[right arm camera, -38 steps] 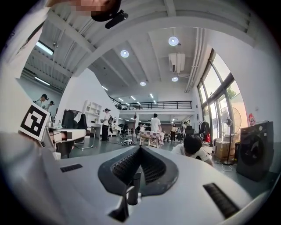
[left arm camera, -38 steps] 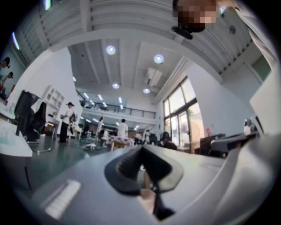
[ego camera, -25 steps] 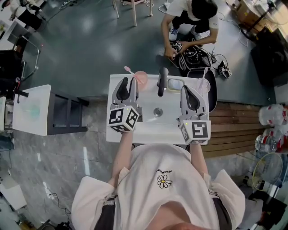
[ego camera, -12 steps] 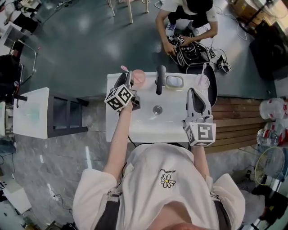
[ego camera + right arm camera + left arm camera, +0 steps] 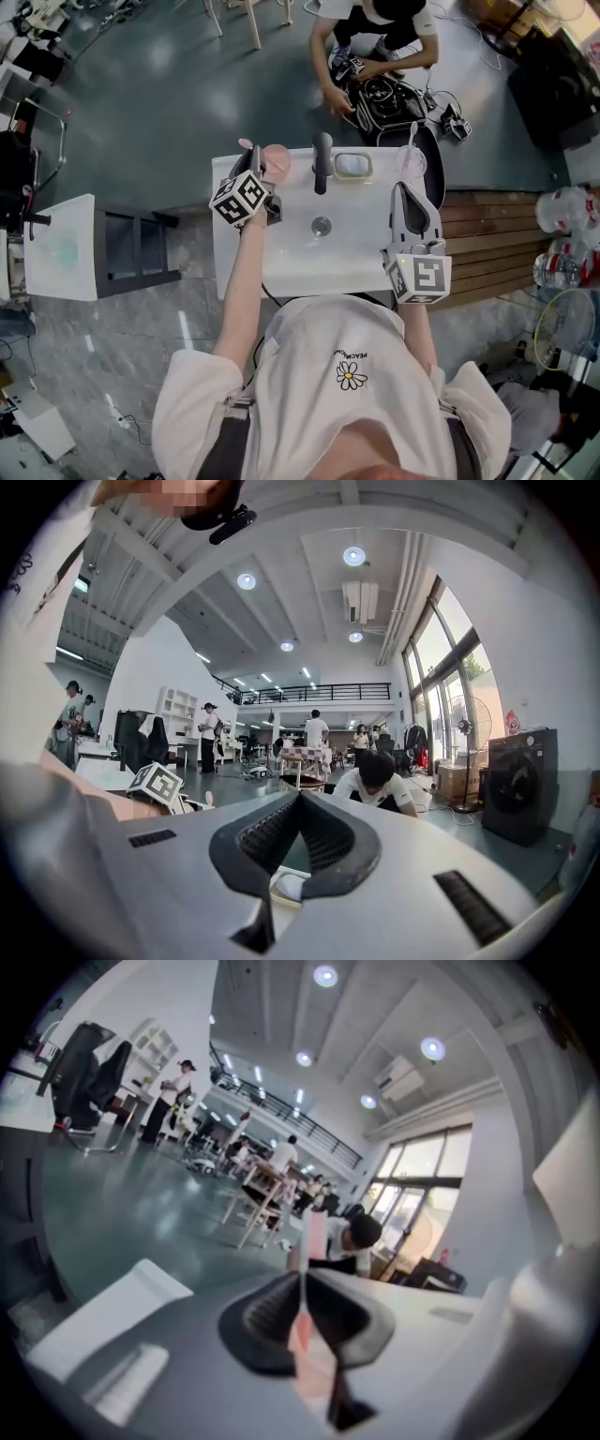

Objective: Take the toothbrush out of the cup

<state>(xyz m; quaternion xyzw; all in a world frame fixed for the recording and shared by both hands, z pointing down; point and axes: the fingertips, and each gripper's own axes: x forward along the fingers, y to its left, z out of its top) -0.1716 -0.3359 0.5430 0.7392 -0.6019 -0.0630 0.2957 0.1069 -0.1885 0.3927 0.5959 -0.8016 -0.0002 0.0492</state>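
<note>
Now my left gripper [image 5: 260, 174], at eleven o'clock on the sink [image 5: 356, 258], is closing its jaws on the toothbrush [image 5: 314, 1239], which still stands in the pink cup [image 5: 276, 157]. This looks like the grasping step. Next I need a firm pinch, then a lift along the handle to clear the rim. The brush stands near upright, head up, leaning toward ten o'clock. My right gripper [image 5: 406, 191], at three o'clock, is fully closed and holds nothing.

Along the washstand's [image 5: 281, 274] back edge stand, left to right, cup [image 5: 277, 157], faucet [image 5: 322, 165], soap dish [image 5: 353, 166], second cup [image 5: 411, 161].

White washbasin [image 5: 314, 267] with pink cup [image 5: 275, 157], black tap [image 5: 322, 161], soap dish [image 5: 352, 166]
</note>
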